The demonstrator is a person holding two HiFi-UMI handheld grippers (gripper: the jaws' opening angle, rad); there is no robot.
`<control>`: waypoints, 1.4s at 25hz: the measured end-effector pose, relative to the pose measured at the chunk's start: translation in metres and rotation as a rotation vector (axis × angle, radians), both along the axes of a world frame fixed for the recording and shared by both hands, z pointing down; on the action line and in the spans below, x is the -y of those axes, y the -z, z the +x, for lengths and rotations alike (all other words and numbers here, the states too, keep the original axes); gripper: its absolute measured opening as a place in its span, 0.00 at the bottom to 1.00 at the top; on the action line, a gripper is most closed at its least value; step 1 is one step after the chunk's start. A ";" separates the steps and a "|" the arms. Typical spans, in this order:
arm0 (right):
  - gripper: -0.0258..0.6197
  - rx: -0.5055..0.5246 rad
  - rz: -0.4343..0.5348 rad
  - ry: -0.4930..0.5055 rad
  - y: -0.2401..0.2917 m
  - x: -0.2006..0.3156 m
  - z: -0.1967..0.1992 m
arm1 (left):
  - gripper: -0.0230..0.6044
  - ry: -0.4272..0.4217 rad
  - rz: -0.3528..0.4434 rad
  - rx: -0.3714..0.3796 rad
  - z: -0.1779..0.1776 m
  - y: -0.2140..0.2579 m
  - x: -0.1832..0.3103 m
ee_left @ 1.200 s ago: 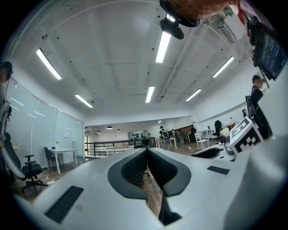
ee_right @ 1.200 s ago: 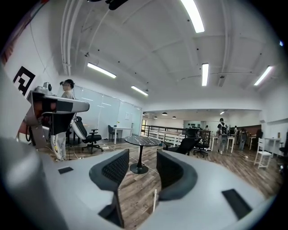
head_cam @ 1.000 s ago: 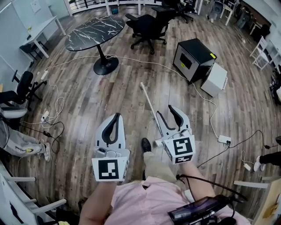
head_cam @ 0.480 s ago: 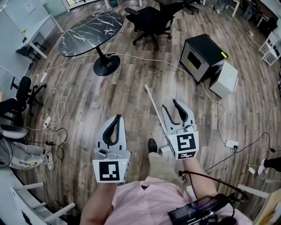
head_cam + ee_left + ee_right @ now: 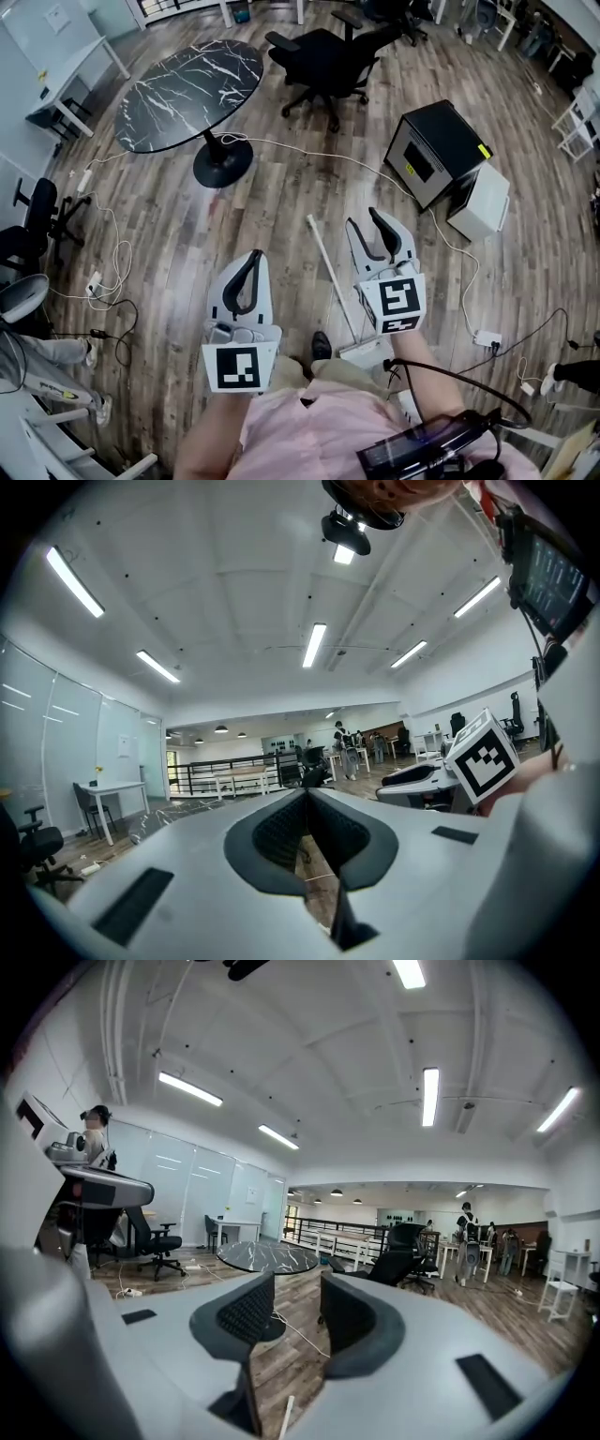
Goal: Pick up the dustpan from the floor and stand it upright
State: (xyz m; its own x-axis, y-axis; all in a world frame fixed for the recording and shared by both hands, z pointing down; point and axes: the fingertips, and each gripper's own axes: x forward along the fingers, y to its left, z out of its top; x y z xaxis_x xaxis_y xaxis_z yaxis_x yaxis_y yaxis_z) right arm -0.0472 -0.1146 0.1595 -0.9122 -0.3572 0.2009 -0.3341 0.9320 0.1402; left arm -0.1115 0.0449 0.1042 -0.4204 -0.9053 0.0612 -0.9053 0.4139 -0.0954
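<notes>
The dustpan point(image 5: 367, 352) lies flat on the wood floor, close to my feet. Its long white handle point(image 5: 328, 272) runs away from me between the two grippers. My right gripper point(image 5: 366, 222) hovers above and just right of the handle, open, with nothing between its fingers. In the right gripper view this gripper point(image 5: 295, 1302) looks level across the room, and the white handle's end point(image 5: 283, 1412) shows at the bottom edge. My left gripper point(image 5: 253, 255) is held left of the handle, shut and empty. Its jaws point(image 5: 306, 794) meet at the tips.
A round black marble table point(image 5: 187, 80) stands far left, a black office chair point(image 5: 323, 56) behind it. A black cabinet point(image 5: 436, 150) and a white box point(image 5: 480, 202) sit to the right. Cables point(image 5: 281, 141) and a power strip point(image 5: 487, 337) lie on the floor. My shoe point(image 5: 321, 345) is beside the pan.
The head view has shifted, and the dustpan now lies lower in it, with its pan showing under the right gripper. Both grippers keep their jaw states and hold nothing.
</notes>
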 end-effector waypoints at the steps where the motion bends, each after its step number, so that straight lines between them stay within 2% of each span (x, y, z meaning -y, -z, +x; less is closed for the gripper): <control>1: 0.28 -0.001 0.008 0.008 0.002 0.004 -0.010 | 0.06 0.009 0.002 0.000 -0.009 0.001 0.003; 4: 0.28 -0.011 0.020 0.011 0.000 0.014 -0.038 | 0.06 0.019 0.006 0.001 -0.040 -0.002 0.009; 8: 0.27 -0.048 0.015 0.018 -0.019 0.021 -0.072 | 0.06 0.034 0.013 -0.043 -0.081 -0.022 0.018; 15: 0.26 -0.081 -0.008 0.002 -0.057 0.048 -0.140 | 0.06 0.013 0.009 -0.110 -0.163 -0.064 0.054; 20: 0.26 -0.112 -0.015 0.021 -0.094 0.069 -0.184 | 0.06 0.000 -0.015 -0.121 -0.216 -0.095 0.083; 27: 0.26 -0.173 -0.055 0.019 -0.155 0.096 -0.214 | 0.06 -0.035 -0.051 -0.156 -0.256 -0.150 0.124; 35: 0.26 -0.259 -0.122 0.020 -0.245 0.113 -0.225 | 0.06 -0.044 -0.096 -0.221 -0.275 -0.229 0.148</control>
